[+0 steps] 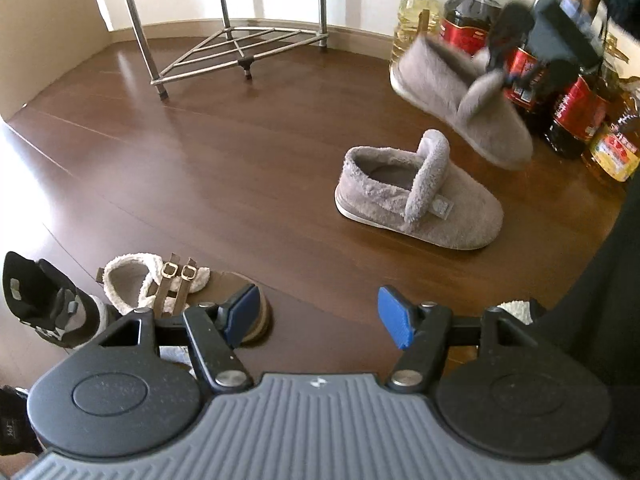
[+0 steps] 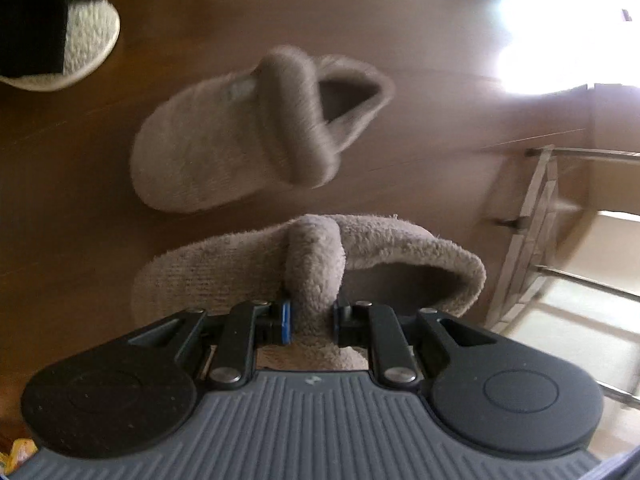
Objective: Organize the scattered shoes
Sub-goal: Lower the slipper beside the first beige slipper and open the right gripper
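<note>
In the left wrist view my left gripper stands open over bare floor, with nothing between its blue pads. A grey fuzzy slipper sits on the floor ahead of it. Its twin hangs tilted in the air at upper right, held by my right gripper. Seen from the right wrist, my right gripper is shut on the folded cuff of the held slipper, just above the floor slipper. A fleece-lined buckle sandal and a black-and-white sneaker lie at lower left.
Several oil bottles stand along the wall at right. A metal rack stands at the back and a cardboard box at left. A person's foot in a white fuzzy slipper is at the right wrist view's top left.
</note>
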